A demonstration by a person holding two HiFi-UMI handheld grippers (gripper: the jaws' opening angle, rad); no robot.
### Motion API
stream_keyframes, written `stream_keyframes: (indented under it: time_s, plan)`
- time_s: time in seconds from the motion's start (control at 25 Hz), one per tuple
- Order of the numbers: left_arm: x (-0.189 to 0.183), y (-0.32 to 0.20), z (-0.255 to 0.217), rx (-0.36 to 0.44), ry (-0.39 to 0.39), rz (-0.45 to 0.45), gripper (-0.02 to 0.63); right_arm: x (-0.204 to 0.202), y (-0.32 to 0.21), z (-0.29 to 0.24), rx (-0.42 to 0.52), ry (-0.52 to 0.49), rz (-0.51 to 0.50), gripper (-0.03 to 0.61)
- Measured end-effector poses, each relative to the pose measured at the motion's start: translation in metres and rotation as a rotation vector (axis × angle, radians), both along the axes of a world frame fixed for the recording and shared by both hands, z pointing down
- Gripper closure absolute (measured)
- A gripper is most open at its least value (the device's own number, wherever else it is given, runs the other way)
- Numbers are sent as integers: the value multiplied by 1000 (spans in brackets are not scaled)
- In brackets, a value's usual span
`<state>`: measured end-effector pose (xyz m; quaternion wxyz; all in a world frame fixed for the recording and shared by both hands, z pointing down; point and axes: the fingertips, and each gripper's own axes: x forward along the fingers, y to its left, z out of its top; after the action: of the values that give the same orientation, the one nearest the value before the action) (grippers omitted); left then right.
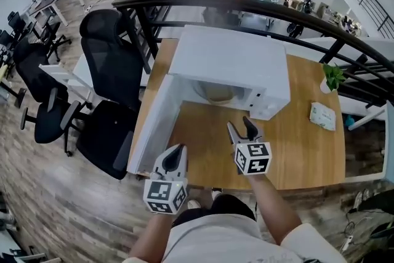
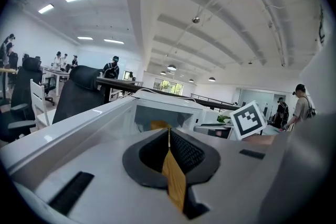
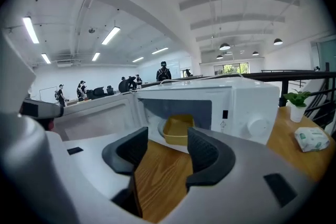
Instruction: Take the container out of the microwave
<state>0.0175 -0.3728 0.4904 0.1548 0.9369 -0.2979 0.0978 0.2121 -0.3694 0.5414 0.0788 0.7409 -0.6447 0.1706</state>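
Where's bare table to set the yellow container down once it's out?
The wooden table is bare in front of the white microwave, between its open door and the white tissue pack. Tighter by that pack and the small potted plant.

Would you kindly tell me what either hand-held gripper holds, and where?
Nothing: left hand-held gripper shut empty, right hand-held gripper open; container sits untouched in the microwave.

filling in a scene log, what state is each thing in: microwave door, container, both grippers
microwave door: open wide
yellow container: upright inside the microwave, not gripped
left gripper: shut, empty
right gripper: open, nothing between its jaws
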Motion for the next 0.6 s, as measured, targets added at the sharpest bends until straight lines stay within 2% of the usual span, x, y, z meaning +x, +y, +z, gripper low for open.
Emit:
stream_keyframes:
  time_s: [0.12,0.28,0.6]
  plan:
    - [10,-12,8,-16,-10,-9,577,8,-30,28,-41,-32,9,251]
    - [20,-25,19,-33,-24,-10,577,19,-63,58,-63,-38,32,160]
    - [31,-40,35,-74,-33,-17,577,31,-105,113,-124,-29,88,92]
